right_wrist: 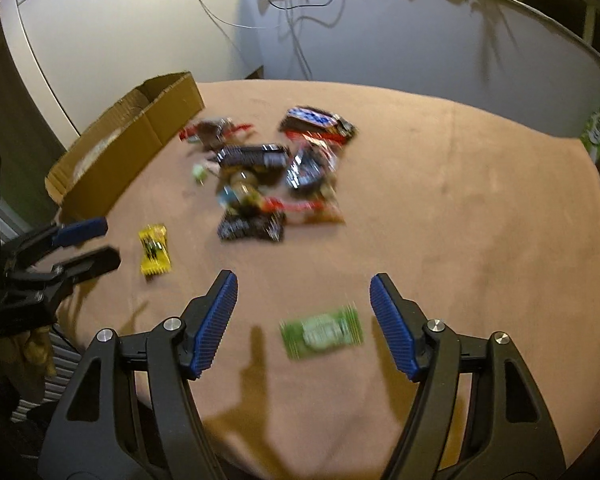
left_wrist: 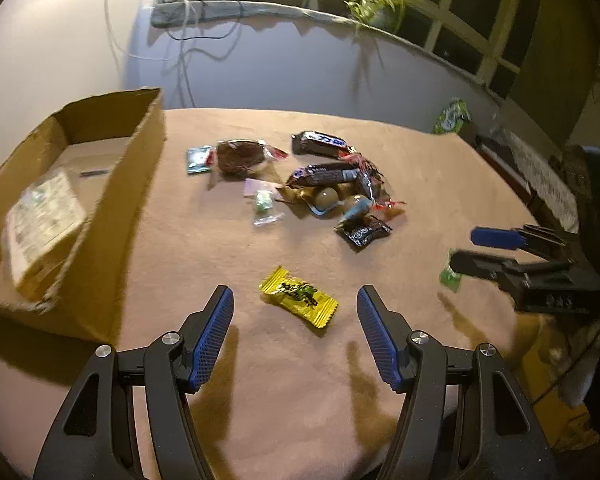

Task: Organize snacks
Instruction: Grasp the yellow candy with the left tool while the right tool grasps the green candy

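Note:
A yellow wrapped candy [left_wrist: 298, 300] lies on the tan round table [left_wrist: 420, 184], just ahead of and between the fingers of my left gripper [left_wrist: 295, 293], which stands open above it without touching. A green wrapped candy [right_wrist: 322, 332] lies between the fingers of my right gripper [right_wrist: 304, 278], also open and empty. A pile of snacks [left_wrist: 336, 188] sits mid-table, with a brown chocolate bar [left_wrist: 320, 144] at its far side. An open cardboard box [left_wrist: 112, 216] stands at the left and holds a pale packet [left_wrist: 44, 220].
Each wrist view shows the other gripper at its edge: the right gripper [left_wrist: 466, 247] over the green candy [left_wrist: 448, 278], the left gripper [right_wrist: 109, 241] beside the yellow candy [right_wrist: 154, 250]. A green bag [left_wrist: 452, 116] stands beyond the table's far right edge. A wall, cables and a plant [left_wrist: 380, 4] are behind.

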`<action>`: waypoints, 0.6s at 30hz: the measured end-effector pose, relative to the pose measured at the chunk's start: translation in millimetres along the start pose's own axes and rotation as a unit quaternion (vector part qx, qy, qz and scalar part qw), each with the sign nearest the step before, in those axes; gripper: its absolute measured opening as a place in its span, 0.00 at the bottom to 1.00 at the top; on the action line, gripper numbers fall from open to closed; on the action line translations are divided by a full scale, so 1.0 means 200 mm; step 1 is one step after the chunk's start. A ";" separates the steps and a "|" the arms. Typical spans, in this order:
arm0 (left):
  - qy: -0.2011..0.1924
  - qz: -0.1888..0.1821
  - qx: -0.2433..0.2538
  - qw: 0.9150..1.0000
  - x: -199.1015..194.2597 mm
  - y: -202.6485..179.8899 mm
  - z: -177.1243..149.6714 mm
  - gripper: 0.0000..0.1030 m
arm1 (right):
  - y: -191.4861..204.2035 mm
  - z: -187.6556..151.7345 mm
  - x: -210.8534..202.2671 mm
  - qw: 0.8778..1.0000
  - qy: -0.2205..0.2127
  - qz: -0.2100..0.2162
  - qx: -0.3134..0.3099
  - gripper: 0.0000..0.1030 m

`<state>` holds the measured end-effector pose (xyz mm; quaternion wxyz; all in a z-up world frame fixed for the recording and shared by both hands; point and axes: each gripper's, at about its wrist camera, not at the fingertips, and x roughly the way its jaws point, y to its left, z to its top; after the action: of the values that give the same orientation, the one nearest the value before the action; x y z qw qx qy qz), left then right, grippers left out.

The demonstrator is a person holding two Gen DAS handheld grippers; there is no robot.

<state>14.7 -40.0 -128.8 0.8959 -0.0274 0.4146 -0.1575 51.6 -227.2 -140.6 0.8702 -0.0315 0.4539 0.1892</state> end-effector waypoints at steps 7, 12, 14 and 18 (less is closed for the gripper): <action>0.001 0.034 0.081 0.996 0.09 -0.09 0.01 0.62 | 0.02 -0.10 0.04 1.000 -0.006 -0.023 -0.010 0.70; 0.003 0.034 0.134 0.990 0.11 -0.11 0.01 0.62 | 0.03 -0.11 0.08 0.999 -0.010 -0.029 -0.013 0.70; 0.006 0.023 0.140 0.990 0.12 -0.11 0.01 0.62 | 0.04 -0.11 0.09 0.999 -0.013 -0.034 -0.025 0.70; 0.015 0.015 0.139 0.990 0.14 -0.09 0.01 0.62 | 0.08 -0.13 0.11 0.998 -0.015 -0.045 -0.049 0.65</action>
<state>29.4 -65.8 -145.3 0.8870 0.1059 0.4022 -0.2004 36.8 -212.7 -171.0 0.8821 -0.0919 0.4287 0.1722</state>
